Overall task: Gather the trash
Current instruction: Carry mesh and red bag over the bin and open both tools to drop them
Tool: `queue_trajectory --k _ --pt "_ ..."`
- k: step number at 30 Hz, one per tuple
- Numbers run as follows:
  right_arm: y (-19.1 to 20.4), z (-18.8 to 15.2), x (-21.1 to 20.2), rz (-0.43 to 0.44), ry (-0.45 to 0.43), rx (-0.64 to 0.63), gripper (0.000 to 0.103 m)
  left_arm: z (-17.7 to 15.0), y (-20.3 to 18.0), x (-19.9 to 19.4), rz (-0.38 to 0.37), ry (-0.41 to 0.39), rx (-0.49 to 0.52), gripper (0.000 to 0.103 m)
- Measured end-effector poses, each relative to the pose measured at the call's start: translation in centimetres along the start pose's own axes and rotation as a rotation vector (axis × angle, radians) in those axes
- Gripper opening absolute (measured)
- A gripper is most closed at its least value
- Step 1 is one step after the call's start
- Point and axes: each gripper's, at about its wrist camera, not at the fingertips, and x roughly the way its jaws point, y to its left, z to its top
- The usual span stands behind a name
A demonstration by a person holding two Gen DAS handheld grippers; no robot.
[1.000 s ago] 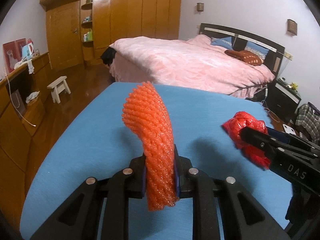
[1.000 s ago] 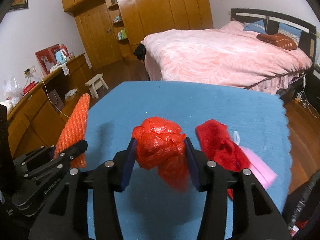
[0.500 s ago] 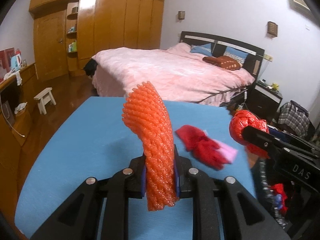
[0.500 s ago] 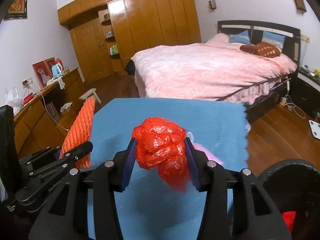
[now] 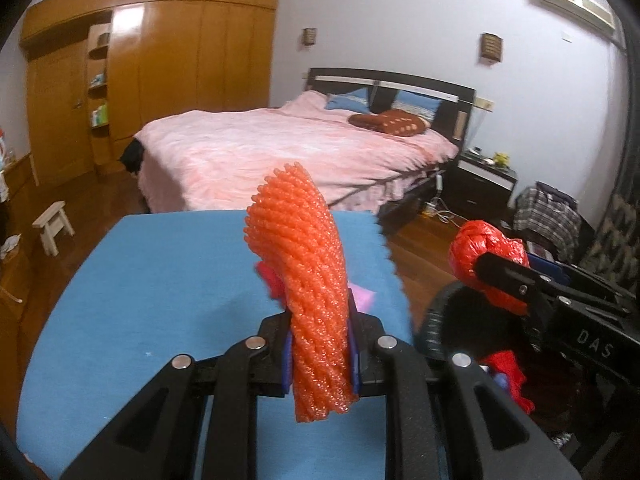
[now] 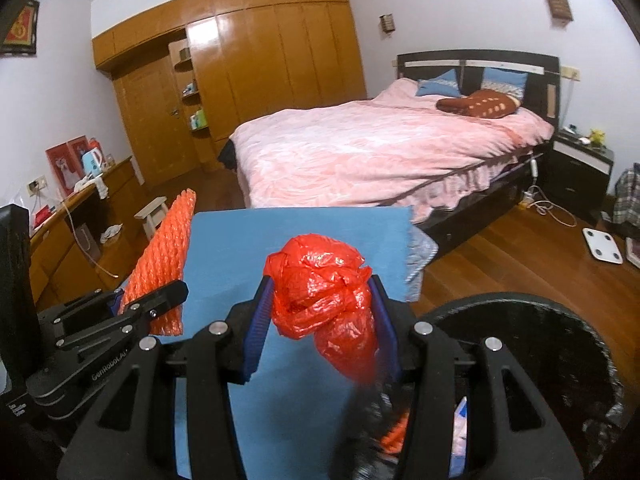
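Note:
My left gripper (image 5: 320, 354) is shut on an orange foam net sleeve (image 5: 308, 280) that stands up above the blue table (image 5: 160, 280). It also shows in the right wrist view (image 6: 160, 264), at the left. My right gripper (image 6: 320, 320) is shut on a crumpled red plastic bag (image 6: 324, 284), held at the table's right edge over the rim of a black trash bin (image 6: 560, 352). The bag (image 5: 484, 256) and bin (image 5: 440, 320) also show in the left wrist view, at the right. The sleeve partly hides a red and pink scrap (image 5: 366, 298) on the table.
The bin holds several pieces of trash (image 6: 460, 428). Beyond the table are a pink bed (image 6: 380, 152), a wooden wardrobe (image 6: 240, 80), a small stool (image 5: 52, 228) and a sideboard (image 6: 60, 240) on the left. A white scale (image 6: 602, 246) lies on the wood floor.
Both grippers have swung right with their loads still held. The right gripper with the red bag has come over the black bin's rim, which has come into view.

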Motion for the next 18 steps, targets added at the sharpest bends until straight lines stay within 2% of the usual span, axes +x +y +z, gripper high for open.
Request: queue_trajectory --k 18 --pt "-9.3 -3.6 -6.0 -0.192 -0.024 0.095 0.046 -0.8 -10.3 1.7 -0.2 0.036 0.132 0.02"
